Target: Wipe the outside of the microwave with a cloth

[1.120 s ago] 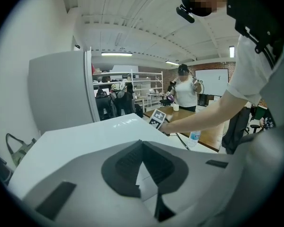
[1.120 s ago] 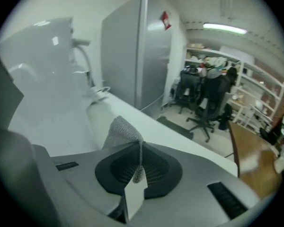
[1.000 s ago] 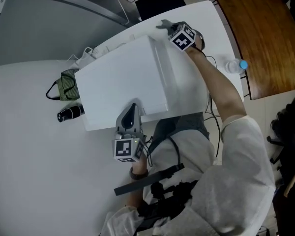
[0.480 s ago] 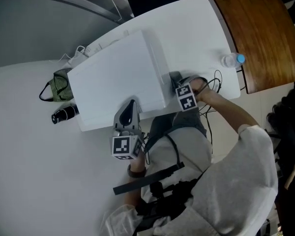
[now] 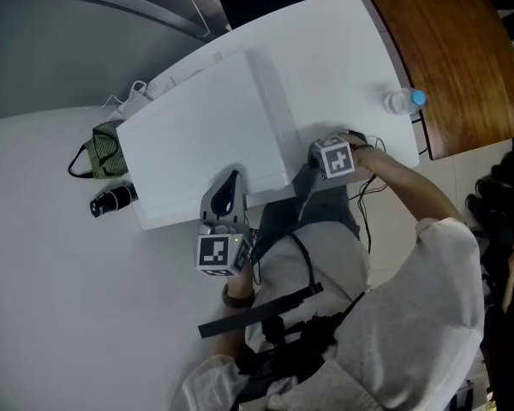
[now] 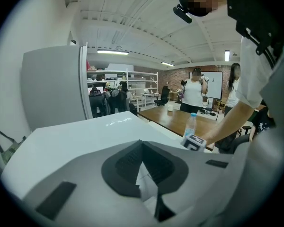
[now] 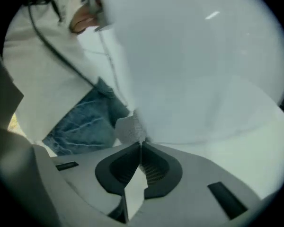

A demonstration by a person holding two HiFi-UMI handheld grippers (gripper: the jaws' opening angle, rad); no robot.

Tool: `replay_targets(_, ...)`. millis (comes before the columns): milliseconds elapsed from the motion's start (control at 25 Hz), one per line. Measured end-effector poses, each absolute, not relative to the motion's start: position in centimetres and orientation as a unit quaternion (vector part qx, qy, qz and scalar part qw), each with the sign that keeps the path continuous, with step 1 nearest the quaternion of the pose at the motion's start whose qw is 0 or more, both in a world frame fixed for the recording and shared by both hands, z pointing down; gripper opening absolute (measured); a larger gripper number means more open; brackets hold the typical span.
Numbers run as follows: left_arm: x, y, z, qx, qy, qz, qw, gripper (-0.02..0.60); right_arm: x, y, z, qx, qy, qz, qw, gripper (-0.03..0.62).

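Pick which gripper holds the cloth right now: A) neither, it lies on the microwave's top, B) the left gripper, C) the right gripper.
C: the right gripper has its jaws shut on a fold of the cloth beside the microwave, while the left gripper is shut with nothing between its jaws.

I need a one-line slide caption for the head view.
Right gripper holds a cloth at the microwave's side; left gripper rests on its top.

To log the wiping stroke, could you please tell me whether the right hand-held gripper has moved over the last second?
Yes. The right hand-held gripper travelled along the microwave's right side, from the far corner back to the near corner.
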State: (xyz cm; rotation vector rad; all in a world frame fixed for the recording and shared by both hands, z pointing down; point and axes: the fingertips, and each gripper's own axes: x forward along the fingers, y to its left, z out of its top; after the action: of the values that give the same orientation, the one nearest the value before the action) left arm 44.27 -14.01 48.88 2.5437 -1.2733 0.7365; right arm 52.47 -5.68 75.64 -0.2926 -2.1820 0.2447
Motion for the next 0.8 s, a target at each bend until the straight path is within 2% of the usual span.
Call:
replay_targets(80, 43.7, -14.0, 48.6, 0.860, -0.436, 0.248, 0.098, 0.034, 54.2, -14.6, 75.3, 0.034, -0.892, 0.128, 0.432, 0.015)
replay_targets(160, 42.9, -14.0, 48.2, 0.857, -0.442, 0.246, 0.096, 0.034, 57.6, -22.8, 73.5, 0.222, -0.885, 0.178, 0.369, 0.015)
replay_targets(320, 40.9, -13.9, 47.7, 0.853, -0.450, 0.240, 0.105, 0.034, 65.7, -29.6, 62.6, 0.516, -0.816, 0.248, 0.082, 0.015)
replay_targets(400, 40.0, -13.8, 47.1, 0.857, -0.449, 0.232, 0.102, 0.034, 67.2, -27.5, 57.1, 0.581, -0.780, 0.232, -0.002, 0.015)
replay_targets(560, 37.6, -13.0, 45.9, 0.866, -0.441, 0.213, 0.099, 0.032, 63.0, -20.5, 50.3, 0.614, -0.766, 0.186, -0.039, 0.015)
replay_targets(800, 29.7, -10.9, 42.4, 0.872, -0.461, 0.122, 0.108, 0.032, 48.6, -13.5, 42.7, 0.576, -0.807, 0.124, -0.042, 0.015)
